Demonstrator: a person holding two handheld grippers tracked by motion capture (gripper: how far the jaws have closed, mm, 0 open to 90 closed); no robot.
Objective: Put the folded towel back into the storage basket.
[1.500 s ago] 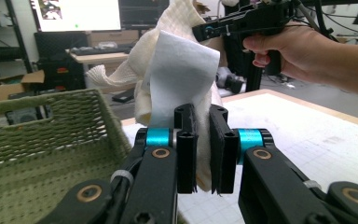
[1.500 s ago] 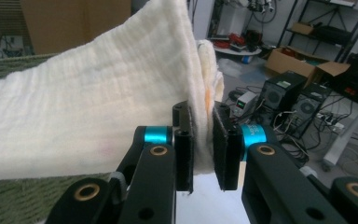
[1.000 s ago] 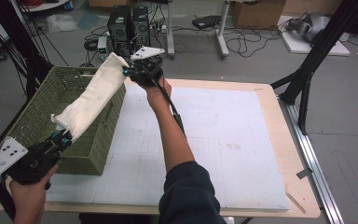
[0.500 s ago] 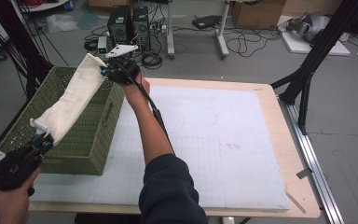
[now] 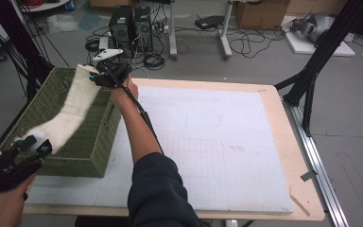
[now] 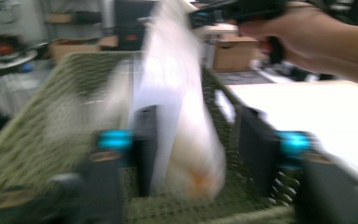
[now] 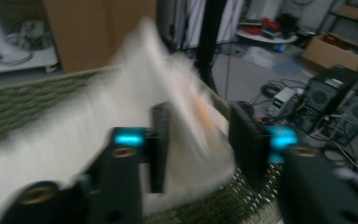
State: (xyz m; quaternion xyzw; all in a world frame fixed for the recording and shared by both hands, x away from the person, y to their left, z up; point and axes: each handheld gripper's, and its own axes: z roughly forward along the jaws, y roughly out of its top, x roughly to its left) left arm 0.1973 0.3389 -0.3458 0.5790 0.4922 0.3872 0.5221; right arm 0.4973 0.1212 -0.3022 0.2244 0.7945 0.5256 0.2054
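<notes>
1. A white cloth (image 5: 71,111) hangs stretched between the two grippers, above a green basket (image 5: 82,151) that stands on the left part of the bench (image 5: 283,101), close to its front left corner.

2. The left gripper (image 5: 37,147) is at the basket's near end. In the left gripper view its jaws have just been opening and stand apart, with the cloth (image 6: 177,107) between them, lying against one jaw and clear of the other. It looks released rather than pinched.

3. The right gripper (image 5: 97,75) is over the basket's far end. Its jaws have also just been opening; in the right gripper view the cloth (image 7: 135,98) is between them with a gap on one side. The blur keeps me from telling whether any fabric is caught on a pad.

4. The work in hand seems to be dropping the cloth into the basket.

5. Risk: the cloth lies along the basket's right wall, not over its middle. If it falls from here, part may drape over the rim or slide onto the bench.

6. Risk: if one end lets go later than the other, the cloth could swing and land outside.

7. Risk: fabric snagged on a jaw would be dragged back out when that hand pulls away.
</notes>
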